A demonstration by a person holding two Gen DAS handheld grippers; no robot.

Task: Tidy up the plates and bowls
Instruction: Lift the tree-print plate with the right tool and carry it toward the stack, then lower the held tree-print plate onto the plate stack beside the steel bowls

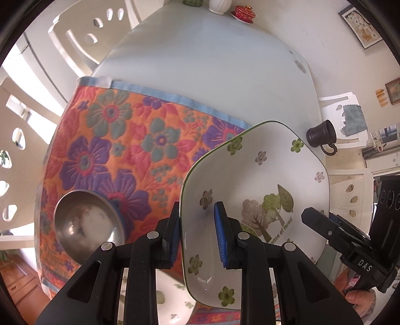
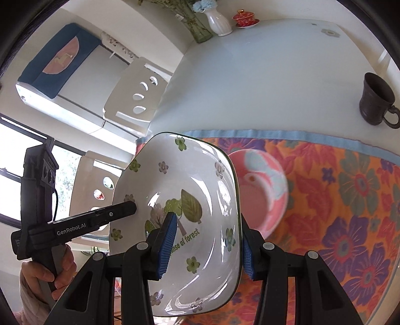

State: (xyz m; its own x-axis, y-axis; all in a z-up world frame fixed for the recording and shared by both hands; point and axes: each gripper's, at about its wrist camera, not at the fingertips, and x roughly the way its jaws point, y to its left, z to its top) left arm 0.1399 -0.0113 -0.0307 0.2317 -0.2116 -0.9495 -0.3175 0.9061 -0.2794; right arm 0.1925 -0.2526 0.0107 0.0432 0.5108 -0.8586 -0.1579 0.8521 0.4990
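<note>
Jaws: left gripper (image 1: pixel 197 237) and right gripper (image 2: pixel 205 246) both clamp opposite rims of the flowered plate (image 1: pixel 252 180) | plate: aloft, tilted, spanning both hands | next: pink bowl (image 2: pixel 260 187) lies just beyond — on the floral mat (image 1: pixel 125 140).

Home dining room, pale glass-topped table (image 2: pixel 262 82) under orange floral quilted mat (image 1: pixel 120 150), white cut-out chairs (image 2: pixel 135 90) at 10 o'clock, white ribbed vase (image 2: pixel 218 22) at 12, framed pictures (image 1: pixel 360 27) at 2
</note>
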